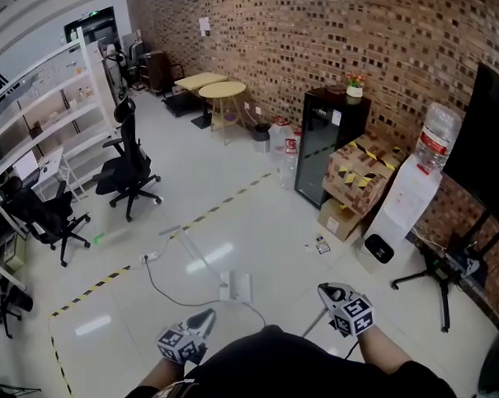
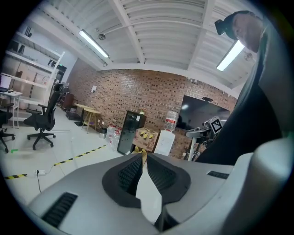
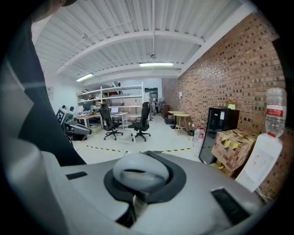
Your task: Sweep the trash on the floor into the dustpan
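Small scraps of trash (image 1: 321, 246) lie on the pale floor by the cardboard boxes. A white flat thing (image 1: 237, 287), perhaps the dustpan, rests on the floor ahead of me. My left gripper (image 1: 204, 320) (image 2: 140, 158) is low and to the left, shut on a thin white flat handle (image 2: 148, 193). To the right, my right gripper (image 1: 328, 294) (image 3: 141, 158) is shut around the rounded grey cap (image 3: 138, 176) of a pole (image 1: 315, 321) that slants down from it. I cannot see the lower ends of either tool.
Cardboard boxes (image 1: 356, 177), a black cabinet (image 1: 330, 145) and a water dispenser (image 1: 402, 200) line the brick wall on the right. A tripod (image 1: 439, 276) stands near right. Office chairs (image 1: 128, 170), a power strip with cable (image 1: 150, 257) and floor tape (image 1: 225, 199) are on the left.
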A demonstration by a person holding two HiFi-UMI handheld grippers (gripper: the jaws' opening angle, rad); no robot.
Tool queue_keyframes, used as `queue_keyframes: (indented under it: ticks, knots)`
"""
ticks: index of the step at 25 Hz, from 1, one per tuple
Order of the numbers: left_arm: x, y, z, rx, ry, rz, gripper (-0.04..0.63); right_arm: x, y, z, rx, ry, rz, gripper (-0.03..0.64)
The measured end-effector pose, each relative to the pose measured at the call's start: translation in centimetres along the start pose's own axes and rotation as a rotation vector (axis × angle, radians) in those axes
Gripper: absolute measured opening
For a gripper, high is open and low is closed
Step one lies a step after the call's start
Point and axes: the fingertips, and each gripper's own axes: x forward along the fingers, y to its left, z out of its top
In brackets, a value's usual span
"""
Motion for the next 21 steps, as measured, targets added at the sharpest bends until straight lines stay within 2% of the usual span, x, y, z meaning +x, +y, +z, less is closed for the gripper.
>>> queue_keyframes:
  ticks: [9,21]
  knots:
    - [0.8,0.4,1.2,0.031,-0.010,-0.036,0.017,-0.5,-0.8,0.8,0.009,-0.016,-0.041,0.002]
    - [0.5,0.4,1.2,0.030,-0.010,-0.038,0.017,-0.8,-1.1,0.8,0.009,0.000,-0.051,0.002]
